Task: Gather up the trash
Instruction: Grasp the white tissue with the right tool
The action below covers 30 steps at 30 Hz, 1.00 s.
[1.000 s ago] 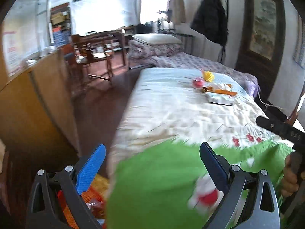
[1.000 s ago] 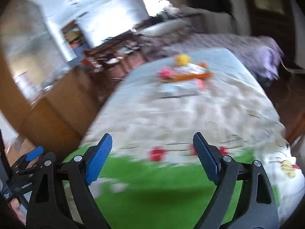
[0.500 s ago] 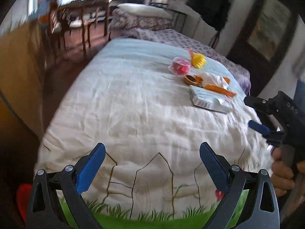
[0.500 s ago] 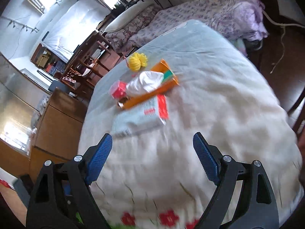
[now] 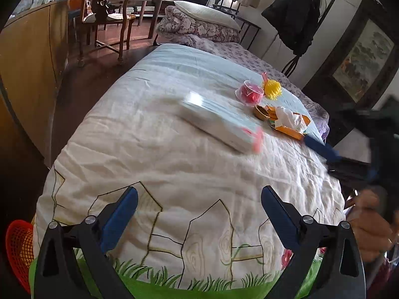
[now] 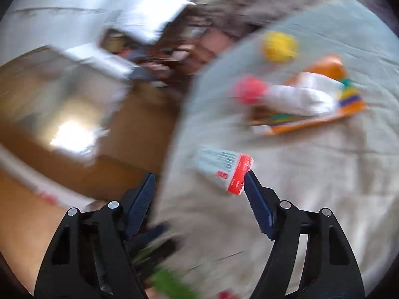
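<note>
A: How do the hands sit?

B: The left hand-held gripper (image 5: 199,214) tilts down over the bed (image 5: 174,164) at the lower middle of its frame, released, nothing between its blue pads. A hand (image 5: 371,226) at the lower right edge carries the right hand-held gripper (image 6: 199,194).

A: And that one?

B: Its jaws are closing but apart; the right fingertip (image 6: 249,178) touches the red end of the white packet (image 6: 222,168), mid-frame. It grasps nothing.

A: Other trash?

B: Upper right on the bed: a pink cup (image 5: 249,92), a yellow ball (image 5: 272,89), a crumpled tissue (image 5: 289,118) on an orange box (image 5: 290,130). A red basket (image 5: 18,246) sits at the lower left.
</note>
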Each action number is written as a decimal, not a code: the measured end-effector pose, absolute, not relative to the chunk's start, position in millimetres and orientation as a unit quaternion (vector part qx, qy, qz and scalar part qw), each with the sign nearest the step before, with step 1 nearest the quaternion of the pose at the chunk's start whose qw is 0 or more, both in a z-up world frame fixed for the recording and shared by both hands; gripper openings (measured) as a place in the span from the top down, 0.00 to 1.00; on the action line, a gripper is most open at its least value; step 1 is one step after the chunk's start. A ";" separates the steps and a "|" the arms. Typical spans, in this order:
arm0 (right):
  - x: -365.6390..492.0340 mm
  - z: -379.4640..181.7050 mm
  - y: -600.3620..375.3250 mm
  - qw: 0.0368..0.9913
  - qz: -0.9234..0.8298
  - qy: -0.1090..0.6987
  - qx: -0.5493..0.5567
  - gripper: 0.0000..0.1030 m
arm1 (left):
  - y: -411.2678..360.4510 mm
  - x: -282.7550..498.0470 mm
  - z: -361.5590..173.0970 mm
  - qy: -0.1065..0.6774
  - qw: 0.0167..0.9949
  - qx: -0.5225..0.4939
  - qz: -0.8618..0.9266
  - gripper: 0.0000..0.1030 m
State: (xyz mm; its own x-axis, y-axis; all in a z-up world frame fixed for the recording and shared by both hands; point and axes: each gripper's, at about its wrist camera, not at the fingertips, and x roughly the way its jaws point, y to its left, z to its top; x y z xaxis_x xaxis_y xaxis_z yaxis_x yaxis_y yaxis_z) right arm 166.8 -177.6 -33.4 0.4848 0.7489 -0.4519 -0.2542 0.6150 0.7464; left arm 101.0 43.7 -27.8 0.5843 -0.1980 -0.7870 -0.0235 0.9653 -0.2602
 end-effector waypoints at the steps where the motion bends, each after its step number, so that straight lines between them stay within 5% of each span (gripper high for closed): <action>1: 163.4 -31.5 -178.6 0.817 0.295 0.398 0.296 0.25 | 42.8 100.8 -27.7 0.454 0.882 -0.119 -0.048 0.06; 12: 158.7 -53.9 -212.2 0.858 0.046 0.445 0.254 0.23 | 48.8 149.5 -36.2 0.466 0.870 -0.157 -0.003 0.06; 20: 163.6 -80.3 -230.1 0.819 0.038 0.473 0.323 0.13 | 26.0 203.0 -28.7 0.444 0.886 -0.125 0.038 0.06; 30: 167.7 -77.8 -215.7 0.831 0.036 0.479 0.283 0.07 | 13.1 237.3 -51.5 0.484 0.870 -0.051 0.075 0.06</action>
State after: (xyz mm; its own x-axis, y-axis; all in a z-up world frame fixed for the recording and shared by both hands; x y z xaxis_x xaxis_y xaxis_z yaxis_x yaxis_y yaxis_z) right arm 167.7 -215.7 -77.8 0.5394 0.3306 -0.7745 0.2103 0.8377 0.5040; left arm 237.3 13.1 -51.5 0.5195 0.0805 -0.8506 -0.1793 0.9837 -0.0164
